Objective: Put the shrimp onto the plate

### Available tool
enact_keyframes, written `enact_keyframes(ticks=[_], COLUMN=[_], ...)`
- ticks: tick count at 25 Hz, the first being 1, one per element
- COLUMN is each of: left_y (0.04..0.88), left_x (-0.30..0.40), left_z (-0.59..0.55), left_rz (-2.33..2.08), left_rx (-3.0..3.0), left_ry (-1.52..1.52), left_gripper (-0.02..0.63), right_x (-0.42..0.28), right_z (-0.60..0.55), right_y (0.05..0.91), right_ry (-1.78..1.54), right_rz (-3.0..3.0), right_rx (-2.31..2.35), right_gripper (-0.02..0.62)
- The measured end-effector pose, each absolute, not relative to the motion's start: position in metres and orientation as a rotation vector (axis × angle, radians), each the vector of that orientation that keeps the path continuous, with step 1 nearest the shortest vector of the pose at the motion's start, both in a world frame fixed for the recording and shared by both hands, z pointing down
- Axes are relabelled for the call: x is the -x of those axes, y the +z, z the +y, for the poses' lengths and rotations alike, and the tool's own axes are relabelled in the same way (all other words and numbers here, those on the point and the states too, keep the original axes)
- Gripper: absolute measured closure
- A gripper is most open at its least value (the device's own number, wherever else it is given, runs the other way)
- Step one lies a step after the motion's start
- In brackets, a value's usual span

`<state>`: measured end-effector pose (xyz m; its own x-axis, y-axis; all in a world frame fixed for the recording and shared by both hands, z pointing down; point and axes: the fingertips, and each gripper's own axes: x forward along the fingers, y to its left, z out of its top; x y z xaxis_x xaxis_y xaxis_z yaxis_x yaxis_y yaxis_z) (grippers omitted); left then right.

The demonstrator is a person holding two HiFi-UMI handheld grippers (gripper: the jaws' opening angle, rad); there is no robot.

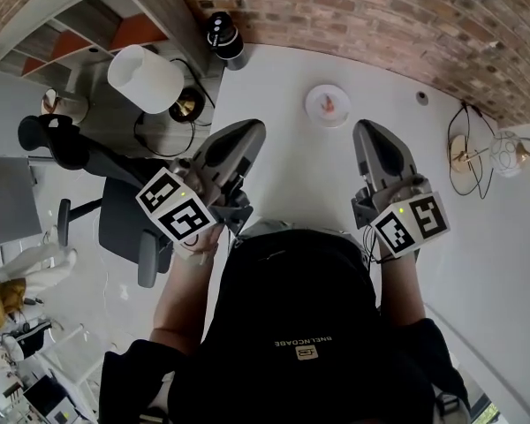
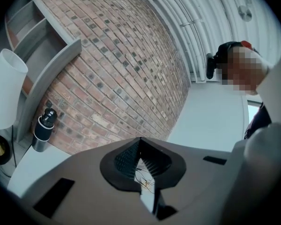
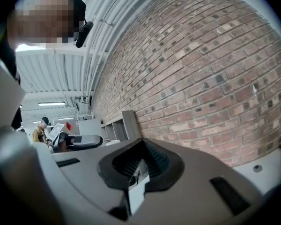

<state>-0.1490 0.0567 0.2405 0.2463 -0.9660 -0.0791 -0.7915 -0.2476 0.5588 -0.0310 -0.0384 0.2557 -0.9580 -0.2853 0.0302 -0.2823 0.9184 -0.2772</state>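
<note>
We hold the left gripper point(image 1: 247, 136) and right gripper point(image 1: 371, 136) with jaws pressed together, empty, while the small orange shrimp point(image 1: 330, 102) appears to sit on the round white plate point(image 1: 314, 113) ahead between them, slightly nearer the right.

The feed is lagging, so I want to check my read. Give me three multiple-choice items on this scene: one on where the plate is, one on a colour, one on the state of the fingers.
1. Where is the plate?
A) on the white table, ahead of both grippers
B) on the shelf
C) on the chair

2. What colour is the lampshade at the left?
A) red
B) white
C) black

3. How do the fingers of the left gripper and the right gripper stand?
A) both wide apart
B) one apart, one closed
C) both closed, holding nothing

Answers:
1 A, the head view shows it on the table beyond the grippers.
2 B, the shade is plain white.
3 C, each gripper view shows the fingers meeting with nothing between them.
</note>
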Motion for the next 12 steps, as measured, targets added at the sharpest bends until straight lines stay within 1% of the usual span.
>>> enact_keyframes(ticks=[12], left_y=[0.23], left_x=[0.132], left_z=[0.074], left_rz=[-1.631], left_rx=[-2.14], left_ry=[-0.595], left_gripper=[0.602], right_x=[0.029], right_z=[-0.023], right_y=[0.245], right_ry=[-0.371], right_rz=[3.08], right_rx=[0.36], right_gripper=[0.592])
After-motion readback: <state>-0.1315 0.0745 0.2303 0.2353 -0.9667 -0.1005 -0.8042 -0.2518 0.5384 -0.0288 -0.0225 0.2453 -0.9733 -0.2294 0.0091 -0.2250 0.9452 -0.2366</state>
